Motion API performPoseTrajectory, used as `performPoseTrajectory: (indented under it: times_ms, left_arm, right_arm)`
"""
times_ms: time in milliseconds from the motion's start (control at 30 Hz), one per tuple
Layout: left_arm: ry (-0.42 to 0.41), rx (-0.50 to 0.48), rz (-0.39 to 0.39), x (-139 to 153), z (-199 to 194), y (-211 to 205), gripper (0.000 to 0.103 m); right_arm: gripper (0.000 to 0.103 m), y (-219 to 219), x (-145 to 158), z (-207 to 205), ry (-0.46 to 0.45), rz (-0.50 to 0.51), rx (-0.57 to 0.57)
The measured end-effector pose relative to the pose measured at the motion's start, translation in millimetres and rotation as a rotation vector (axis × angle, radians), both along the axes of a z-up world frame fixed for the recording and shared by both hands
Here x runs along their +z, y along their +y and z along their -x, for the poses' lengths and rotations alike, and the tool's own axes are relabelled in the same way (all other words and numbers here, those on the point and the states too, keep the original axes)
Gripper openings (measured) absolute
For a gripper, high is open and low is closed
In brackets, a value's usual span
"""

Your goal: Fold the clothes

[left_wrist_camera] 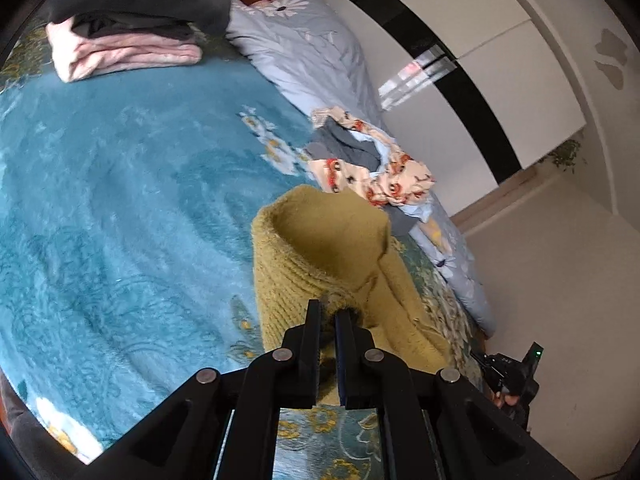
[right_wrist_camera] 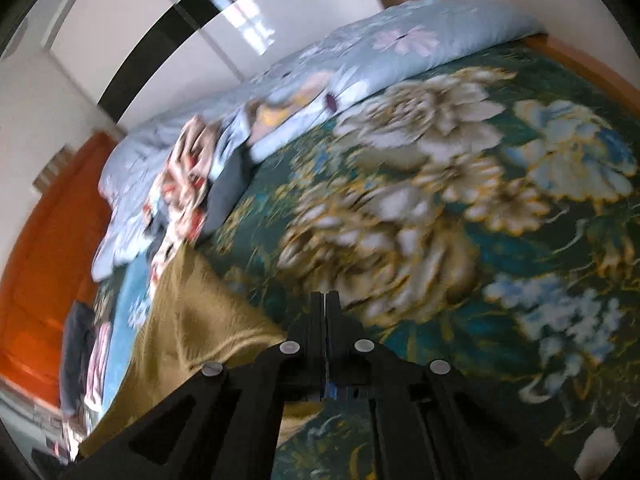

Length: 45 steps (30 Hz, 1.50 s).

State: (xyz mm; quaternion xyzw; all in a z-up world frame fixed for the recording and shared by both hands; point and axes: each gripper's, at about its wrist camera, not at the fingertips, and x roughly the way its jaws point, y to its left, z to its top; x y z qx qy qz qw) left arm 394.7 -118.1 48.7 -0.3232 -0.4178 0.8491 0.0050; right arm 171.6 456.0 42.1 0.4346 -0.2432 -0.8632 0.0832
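An olive knit sweater (left_wrist_camera: 320, 256) hangs bunched over the teal floral blanket (left_wrist_camera: 120, 208). My left gripper (left_wrist_camera: 329, 314) is shut on a fold of its ribbed knit, with the fabric pinched between the fingertips. In the right wrist view the same sweater (right_wrist_camera: 192, 320) stretches in taut folds up to my right gripper (right_wrist_camera: 326, 300). That gripper's fingers are pressed together on the sweater's edge, which comes in from the left and passes under them. The right gripper (left_wrist_camera: 516, 372) also shows low on the right in the left wrist view, just past the sweater's corner.
A folded stack of pink and dark clothes (left_wrist_camera: 120, 44) lies at the far end of the bed. A loose pile of patterned clothes (left_wrist_camera: 360, 160) rests against a pale blue quilt (left_wrist_camera: 312, 52) along the wall side. White wardrobe doors (left_wrist_camera: 500, 80) stand beyond. The right wrist view is motion-blurred.
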Motion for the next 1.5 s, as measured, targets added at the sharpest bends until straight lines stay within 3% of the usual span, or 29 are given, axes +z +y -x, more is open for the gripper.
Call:
performPoseTrajectory:
  times_ms: [267, 300, 367, 400, 433, 467, 500, 667, 867, 933, 1000, 1233, 1400, 1500]
  left_arm:
    - [-0.055, 0.069, -0.034, -15.1, -20.4, -21.3, 0.009]
    - [-0.063, 0.077, -0.042, -17.6, -22.4, -22.8, 0.01]
    - [-0.075, 0.082, -0.06, -22.0, -26.1, -24.4, 0.012]
    - [-0.074, 0.082, -0.069, -23.6, -27.9, -24.9, 0.018]
    - [-0.079, 0.083, -0.076, -25.0, -29.7, -25.5, 0.024]
    - [-0.085, 0.082, -0.082, -26.3, -31.1, -26.1, 0.045]
    - [-0.081, 0.084, -0.098, -27.9, -32.9, -27.1, 0.059]
    - [-0.092, 0.109, -0.161, -38.4, -37.0, -33.8, 0.062]
    - [-0.134, 0.143, -0.21, -55.9, -29.5, -42.1, 0.062]
    - [-0.148, 0.154, -0.227, -61.7, -26.9, -44.8, 0.062]
    - [-0.162, 0.166, -0.243, -67.6, -24.4, -47.6, 0.06]
    - [-0.195, 0.175, -0.253, -79.3, -18.0, -48.1, 0.049]
    - [-0.19, 0.163, -0.255, -82.8, -14.9, -49.1, 0.018]
    - [-0.187, 0.148, -0.243, -82.5, -13.0, -47.1, 0.015]
  right_arm:
    - [0.003, -145.6, -11.4, -2.8, -0.014, -0.01, 0.402]
    - [0.008, -162.6, -13.8, -1.6, -0.017, -0.014, 0.439]
    - [0.03, -197.7, -17.8, 3.4, -0.018, -0.034, 0.516]
    - [0.046, -215.4, -19.7, 6.4, -0.017, -0.046, 0.556]
    - [0.05, -230.8, -21.7, 9.5, -0.014, -0.062, 0.59]
    - [0.05, -243.5, -23.7, 13.2, -0.007, -0.086, 0.614]
    - [0.05, -254.1, -25.7, 18.1, -0.003, -0.12, 0.63]
    - [0.05, -285.7, -41.1, 44.1, -0.042, -0.244, 0.695]
    - [0.046, -292.5, -53.6, 45.9, -0.075, -0.294, 0.726]
    - [0.017, -291.0, -53.5, 41.8, -0.073, -0.296, 0.728]
    - [0.014, -283.0, -47.8, 32.6, -0.064, -0.275, 0.722]
    - [0.013, -230.9, 14.2, -30.5, 0.043, -0.114, 0.675]
    - [0.013, -191.7, 43.7, -90.9, 0.078, -0.122, 0.655]
    - [0.014, -169.9, 41.7, -119.9, 0.05, -0.088, 0.63]
